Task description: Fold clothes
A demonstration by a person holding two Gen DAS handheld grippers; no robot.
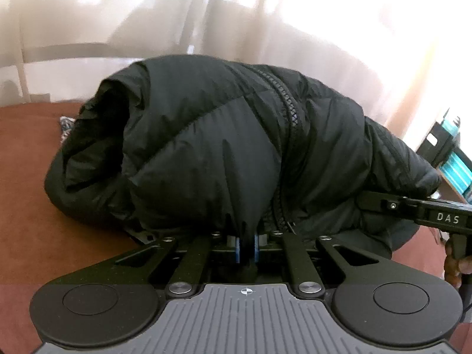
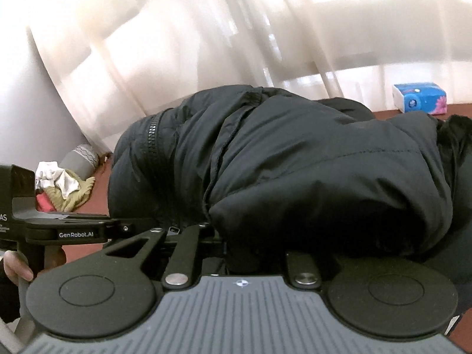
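A black puffer jacket (image 1: 224, 147) with a zip down its front lies bunched on a reddish-brown surface (image 1: 35, 206). My left gripper (image 1: 247, 243) is shut on the jacket's near hem, its blue pads pinching the fabric. In the right wrist view the same jacket (image 2: 309, 171) fills the middle, and my right gripper (image 2: 240, 253) is buried under its edge with the fingertips hidden, the links drawn in as if shut on the cloth. The right gripper's body (image 1: 436, 215) shows at the right of the left wrist view, and the left gripper's body (image 2: 59, 230) at the left of the right wrist view.
White curtains (image 2: 177, 44) hang behind. A blue tissue pack (image 2: 419, 98) sits at the back right. A pile of crumpled clothes (image 2: 65, 185) and a grey cushion (image 2: 79, 159) lie at the left. A dark shelf with teal items (image 1: 451, 153) stands at the right. A hand (image 2: 14, 268) holds the left gripper's handle.
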